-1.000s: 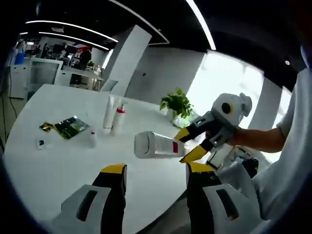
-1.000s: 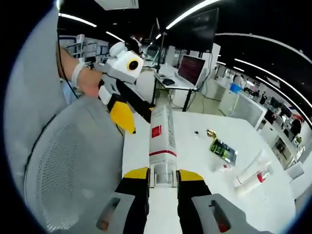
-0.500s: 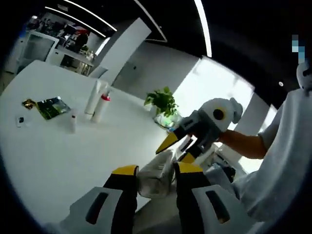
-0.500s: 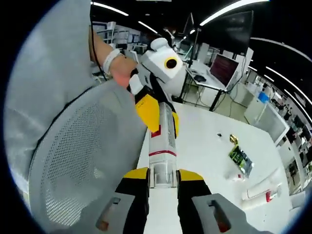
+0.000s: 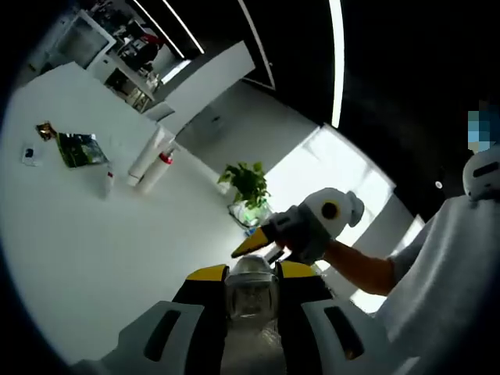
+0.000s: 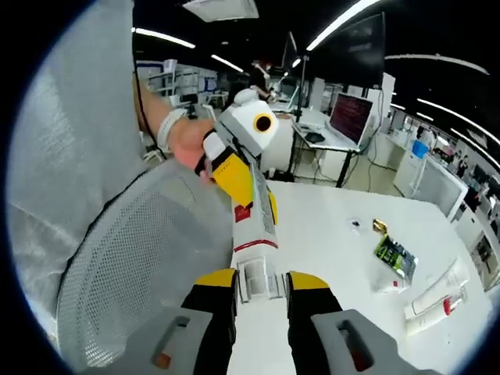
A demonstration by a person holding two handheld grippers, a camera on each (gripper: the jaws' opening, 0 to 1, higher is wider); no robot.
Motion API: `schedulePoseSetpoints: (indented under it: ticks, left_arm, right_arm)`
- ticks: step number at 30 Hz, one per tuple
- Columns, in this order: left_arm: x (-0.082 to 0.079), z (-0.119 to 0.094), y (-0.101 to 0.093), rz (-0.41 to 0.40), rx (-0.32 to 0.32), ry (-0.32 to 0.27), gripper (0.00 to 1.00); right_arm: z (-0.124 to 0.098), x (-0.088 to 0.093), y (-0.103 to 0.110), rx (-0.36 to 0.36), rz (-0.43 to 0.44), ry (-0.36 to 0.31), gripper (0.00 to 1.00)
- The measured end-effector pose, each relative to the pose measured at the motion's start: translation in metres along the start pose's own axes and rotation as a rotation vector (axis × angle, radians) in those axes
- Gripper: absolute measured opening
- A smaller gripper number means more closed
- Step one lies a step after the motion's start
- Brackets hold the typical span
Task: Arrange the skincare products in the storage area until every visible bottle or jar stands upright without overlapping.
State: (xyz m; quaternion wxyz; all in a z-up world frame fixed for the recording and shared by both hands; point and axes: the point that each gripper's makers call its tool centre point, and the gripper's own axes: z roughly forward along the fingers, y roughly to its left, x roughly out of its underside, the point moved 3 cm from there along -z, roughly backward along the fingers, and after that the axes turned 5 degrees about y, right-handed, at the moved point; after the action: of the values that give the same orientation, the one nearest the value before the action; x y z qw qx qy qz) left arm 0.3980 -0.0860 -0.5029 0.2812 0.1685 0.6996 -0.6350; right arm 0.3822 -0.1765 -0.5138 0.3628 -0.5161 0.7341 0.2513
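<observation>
Holding one long white tube with a red label [image 6: 254, 226] in the air, right gripper [image 6: 262, 283] clamped on its cap and left gripper [image 5: 250, 275] on its far end, the person has not stood it up yet, while two white tubes [image 6: 435, 294] lie flat far ahead on the white table [image 6: 328, 234].

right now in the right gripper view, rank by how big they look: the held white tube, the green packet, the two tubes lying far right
1. held white tube, nearest the camera
2. two lying tubes, alike
3. green packet
</observation>
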Motion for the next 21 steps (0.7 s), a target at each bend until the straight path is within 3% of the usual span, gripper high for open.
schedulePoseSetpoints:
  ticks: [3, 7, 9, 10, 12, 13, 15, 16, 18, 20, 21]
  left_arm:
    - [-0.014, -0.007, -0.001, -0.072, 0.032, -0.118, 0.22]
    - [-0.029, -0.017, 0.004, -0.166, 0.052, -0.251, 0.22]
    - [-0.032, -0.020, 0.004, -0.204, 0.068, -0.294, 0.22]
    - [-0.033, -0.020, 0.006, -0.233, 0.067, -0.313, 0.22]
    - [-0.030, -0.018, 0.005, -0.250, 0.077, -0.316, 0.22]
    - [-0.027, -0.015, 0.005, -0.245, 0.073, -0.308, 0.22]
    - [-0.017, -0.009, 0.005, -0.250, 0.072, -0.271, 0.22]
    - [-0.013, -0.008, 0.006, -0.255, 0.068, -0.263, 0.22]
    - [-0.004, -0.006, 0.008, -0.277, 0.065, -0.249, 0.22]
    - [0.000, -0.003, 0.010, -0.296, 0.051, -0.224, 0.22]
    - [0.000, -0.002, 0.008, -0.262, 0.044, -0.205, 0.22]
  right_arm:
    - [-0.002, -0.007, -0.008, 0.048, 0.149, -0.111, 0.25]
    - [-0.002, 0.000, -0.009, 0.064, 0.332, -0.184, 0.36]
    - [-0.002, -0.009, -0.007, 0.016, 0.533, -0.328, 0.39]
    - [-0.002, -0.015, -0.009, -0.014, 0.693, -0.431, 0.40]
    - [0.000, -0.018, -0.006, -0.093, 0.921, -0.561, 0.39]
    - [0.000, -0.019, -0.008, -0.095, 0.993, -0.614, 0.39]
    - [-0.001, -0.023, -0.010, -0.137, 1.135, -0.783, 0.39]
    - [0.001, -0.022, -0.009, -0.161, 1.193, -0.826, 0.38]
    - [0.010, -0.015, -0.004, -0.181, 1.276, -0.834, 0.36]
    - [0.013, -0.007, 0.000, -0.154, 1.265, -0.845, 0.24]
    - [0.012, -0.006, 0.002, -0.186, 1.304, -0.871, 0.20]
